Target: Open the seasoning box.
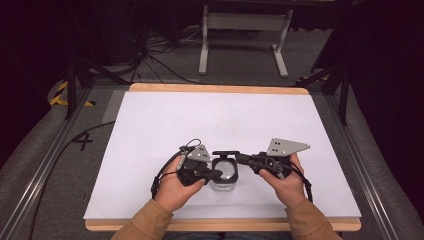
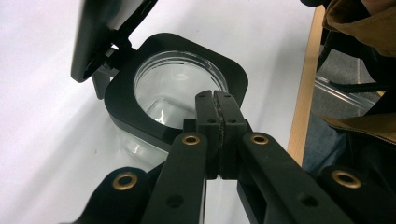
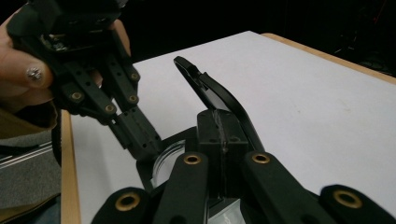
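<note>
A clear glass jar (image 1: 223, 181) with a square black collar (image 2: 140, 60) stands on the white mat near the front edge. Its hinged black lid (image 1: 226, 153) is tipped up, off the mouth. My left gripper (image 1: 214, 174) comes in from the left. Its jaws (image 2: 215, 105) are pressed together at the collar's near edge, over the jar's mouth (image 2: 180, 81). From the right, my right gripper (image 1: 241, 158) is shut on the raised lid (image 3: 205, 86), its tips (image 3: 219, 123) clamped on the lid's edge. The left gripper (image 3: 140, 137) shows there too, touching the collar.
The white mat (image 1: 215, 115) covers a wooden-edged table (image 1: 220, 88) and is bare apart from the jar. Beyond the table lie a dark floor, cables and a white stand (image 1: 245, 22). The person's brown sleeves (image 1: 150, 222) enter at the bottom.
</note>
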`<state>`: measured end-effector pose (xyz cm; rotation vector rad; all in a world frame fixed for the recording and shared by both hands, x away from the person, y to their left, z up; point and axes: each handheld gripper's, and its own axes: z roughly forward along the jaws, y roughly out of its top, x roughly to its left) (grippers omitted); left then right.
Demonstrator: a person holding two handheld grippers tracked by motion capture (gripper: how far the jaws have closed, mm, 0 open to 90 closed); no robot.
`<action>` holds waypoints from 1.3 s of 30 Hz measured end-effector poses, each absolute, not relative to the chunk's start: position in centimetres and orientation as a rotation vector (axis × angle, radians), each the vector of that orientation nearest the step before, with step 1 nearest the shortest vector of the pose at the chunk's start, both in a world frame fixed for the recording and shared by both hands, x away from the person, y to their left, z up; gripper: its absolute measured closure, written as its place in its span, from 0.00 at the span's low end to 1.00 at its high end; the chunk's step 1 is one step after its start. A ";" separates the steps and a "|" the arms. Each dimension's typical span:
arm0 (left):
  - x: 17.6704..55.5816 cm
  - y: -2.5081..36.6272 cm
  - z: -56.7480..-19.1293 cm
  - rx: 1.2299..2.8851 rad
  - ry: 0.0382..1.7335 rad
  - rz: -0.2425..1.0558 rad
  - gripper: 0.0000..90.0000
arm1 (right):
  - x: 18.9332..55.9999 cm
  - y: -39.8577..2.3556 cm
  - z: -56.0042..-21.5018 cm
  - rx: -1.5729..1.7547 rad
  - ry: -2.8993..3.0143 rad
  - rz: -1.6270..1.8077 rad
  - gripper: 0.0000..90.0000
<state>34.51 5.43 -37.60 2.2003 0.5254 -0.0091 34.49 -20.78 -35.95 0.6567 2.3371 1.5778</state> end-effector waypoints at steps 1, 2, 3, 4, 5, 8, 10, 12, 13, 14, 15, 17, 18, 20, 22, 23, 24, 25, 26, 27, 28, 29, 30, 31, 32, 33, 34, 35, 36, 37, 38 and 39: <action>34.5 5.4 -37.6 2.197 0.529 -0.005 1.00 | 34.7 -20.8 -36.0 0.658 2.330 1.584 1.00; 34.4 5.4 -37.6 2.198 0.530 0.000 1.00 | 34.8 -20.8 -36.0 0.664 2.323 1.588 1.00; 34.4 5.4 -37.6 2.200 0.532 0.002 1.00 | 35.0 -20.7 -36.0 0.666 2.314 1.593 1.00; 34.3 5.4 -37.6 2.196 0.539 0.005 1.00 | 35.1 -20.7 -36.0 0.664 2.311 1.589 1.00; 34.2 5.3 -37.7 2.191 0.542 0.008 1.00 | 35.3 -20.7 -36.0 0.666 2.306 1.588 1.00; 34.0 5.3 -37.8 2.182 0.541 0.020 1.00 | 35.9 -20.7 -35.9 0.686 2.285 1.599 1.00; 34.0 5.3 -37.8 2.176 0.545 0.014 1.00 | 36.2 -20.6 -35.9 0.690 2.279 1.599 1.00; 34.0 5.4 -37.8 2.173 0.547 0.012 1.00 | 36.5 -20.5 -36.0 0.702 2.274 1.599 1.00; 34.0 5.5 -37.9 2.173 0.549 0.007 1.00 | 36.7 -20.5 -36.1 0.703 2.269 1.593 1.00; 34.0 5.5 -37.9 2.167 0.548 0.006 1.00 | 36.7 -20.5 -36.2 0.708 2.268 1.586 1.00; 34.0 5.5 -37.9 2.165 0.550 0.005 1.00 | 36.9 -20.5 -36.3 0.708 2.266 1.583 1.00; 34.0 5.5 -37.9 2.163 0.554 0.003 1.00 | 37.1 -20.5 -36.3 0.720 2.260 1.585 1.00; 34.0 5.5 -37.9 2.163 0.554 0.003 1.00 | 37.2 -20.5 -36.4 0.720 2.256 1.580 1.00; 33.8 5.5 -37.9 2.162 0.553 0.003 1.00 | 37.4 -20.4 -36.5 0.723 2.252 1.579 1.00; 33.7 5.6 -37.9 2.162 0.553 0.006 1.00 | 37.5 -20.3 -36.6 0.732 2.251 1.570 1.00; 33.7 5.6 -37.9 2.161 0.554 0.005 1.00 | 37.6 -20.2 -36.6 0.732 2.248 1.569 1.00; 33.6 5.6 -37.9 2.160 0.557 0.004 1.00 | 37.7 -20.1 -36.7 0.739 2.246 1.558 1.00; 33.6 5.5 -38.0 2.158 0.558 0.005 1.00 | 37.7 -20.1 -36.8 0.743 2.243 1.553 1.00; 33.6 5.5 -38.0 2.158 0.558 0.005 1.00 | 37.7 -20.1 -36.8 0.743 2.243 1.553 1.00; 33.6 5.6 -37.9 2.165 0.557 0.005 1.00 | 37.7 -20.1 -36.8 0.750 2.243 1.558 1.00; 33.5 5.6 -37.9 2.160 0.557 0.011 1.00 | 37.8 -20.1 -36.8 0.753 2.243 1.554 1.00; 33.5 5.6 -37.9 2.164 0.553 0.015 1.00 | 37.8 -20.1 -36.9 0.751 2.239 1.556 1.00; 33.4 5.6 -37.9 2.162 0.560 0.012 1.00 | 37.8 -20.1 -36.9 0.749 2.235 1.556 1.00; 33.4 5.5 -37.9 2.163 0.560 0.009 1.00 | 37.8 -20.1 -36.9 0.753 2.234 1.557 1.00; 33.4 5.6 -37.8 2.173 0.556 0.006 1.00 | 37.8 -20.1 -36.9 0.760 2.236 1.556 1.00; 33.3 5.6 -37.8 2.176 0.559 0.002 1.00 | 37.8 -20.1 -36.9 0.760 2.237 1.554 1.00; 33.3 5.5 -37.7 2.182 0.558 0.001 1.00 | 37.8 -20.1 -37.0 0.765 2.237 1.555 1.00; 33.2 5.5 -37.7 2.183 0.557 0.004 1.00 | 37.7 -20.1 -36.9 0.770 2.237 1.551 1.00; 33.2 5.5 -37.6 2.186 0.552 -0.008 1.00 | 37.6 -20.1 -36.9 0.775 2.236 1.544 1.00; 33.2 5.5 -37.6 2.177 0.548 -0.025 1.00 | 37.4 -20.1 -36.7 0.773 2.239 1.541 1.00; 33.2 5.5 -37.5 2.164 0.542 -0.038 0.99 | 37.2 -20.1 -36.6 0.768 2.242 1.539 1.00; 33.1 5.5 -37.3 2.154 0.542 -0.042 0.99 | 37.1 -20.2 -36.4 0.758 2.240 1.541 1.00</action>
